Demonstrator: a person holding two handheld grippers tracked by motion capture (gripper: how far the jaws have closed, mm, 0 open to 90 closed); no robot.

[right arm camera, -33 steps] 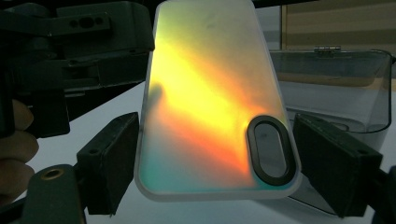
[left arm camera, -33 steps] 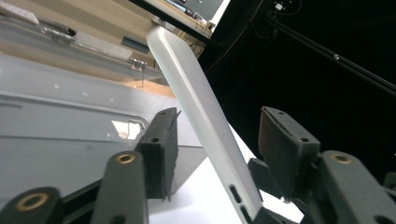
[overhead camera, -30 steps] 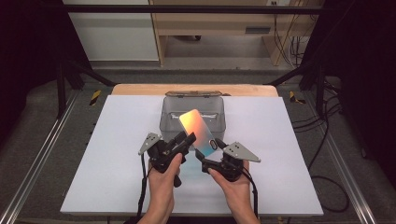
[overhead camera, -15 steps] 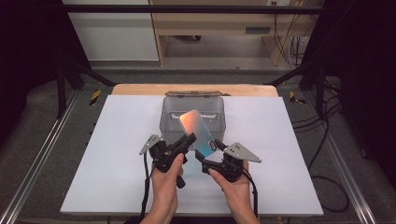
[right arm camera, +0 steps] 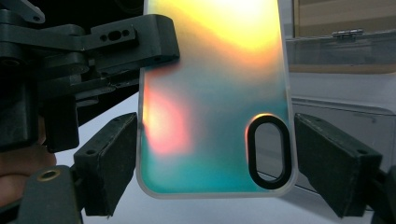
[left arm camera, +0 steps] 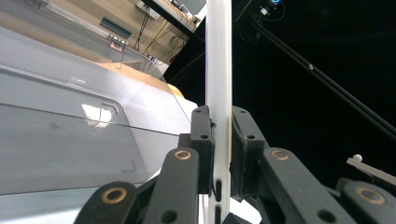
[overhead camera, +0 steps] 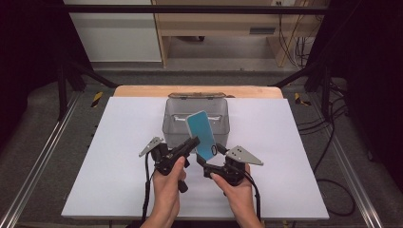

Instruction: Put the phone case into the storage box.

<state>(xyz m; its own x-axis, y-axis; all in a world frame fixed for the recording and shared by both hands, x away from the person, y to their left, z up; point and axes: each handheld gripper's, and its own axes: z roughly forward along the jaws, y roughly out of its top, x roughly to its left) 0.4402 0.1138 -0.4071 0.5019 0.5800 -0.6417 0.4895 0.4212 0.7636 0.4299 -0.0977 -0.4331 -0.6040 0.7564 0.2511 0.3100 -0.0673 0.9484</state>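
Note:
An iridescent phone case is held up in the air in front of a clear plastic box. My left gripper has just been closing on its long left edge; in the left gripper view its pads press the thin edge of the case from both sides. My right gripper holds the lower end. In the right gripper view its two pads sit against the case's long sides, beside the camera cut-out. The left gripper's jaw shows at upper left there.
The box stands at the middle back of the white table top, its lid folded back toward the wooden rear edge. Cables trail from both grippers toward the person. Metal frame rails run along the table's sides.
The left gripper's jaws have closed onto the case's edge. The case has tilted a little, its sheen shifting from orange to blue. Both hands have stayed where they were.

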